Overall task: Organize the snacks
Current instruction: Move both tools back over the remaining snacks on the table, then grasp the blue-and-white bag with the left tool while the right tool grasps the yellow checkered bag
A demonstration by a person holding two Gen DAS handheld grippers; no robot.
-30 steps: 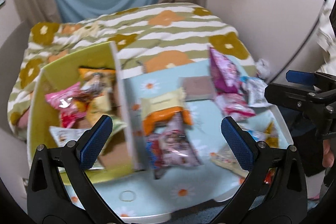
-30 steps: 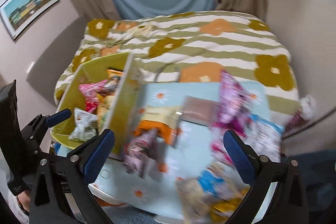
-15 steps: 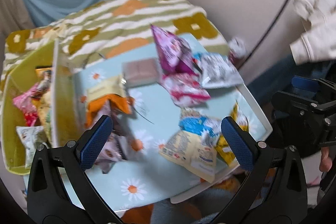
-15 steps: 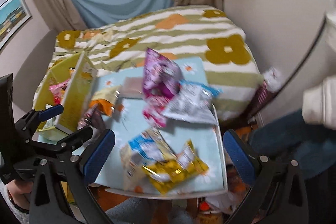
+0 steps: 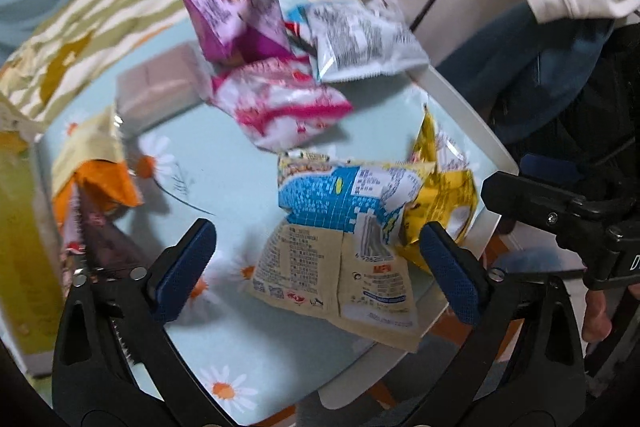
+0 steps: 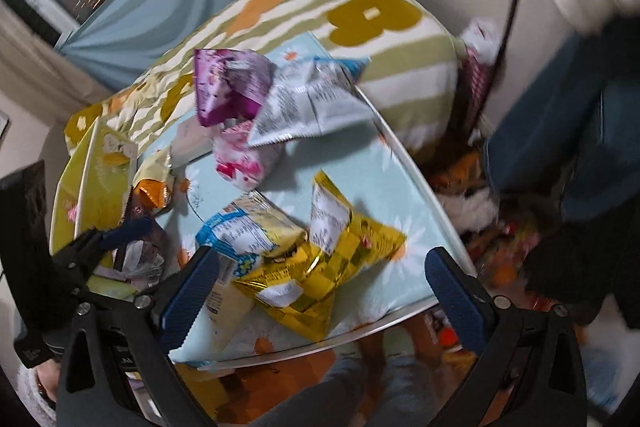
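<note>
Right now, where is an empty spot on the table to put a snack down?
Bare cloth lies mid-table, between the orange packet, pink bag and blue bag. The far corner, around the purple bag and white bag, is crowded.

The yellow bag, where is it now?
The yellow bag lies at the near right corner of the table, its left edge overlapping the blue-and-cream bag; in the right wrist view it sits between the open fingers.

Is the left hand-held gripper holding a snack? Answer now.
No: the left hand-held gripper is open above the cream-and-blue packet, gripping nothing.
</note>
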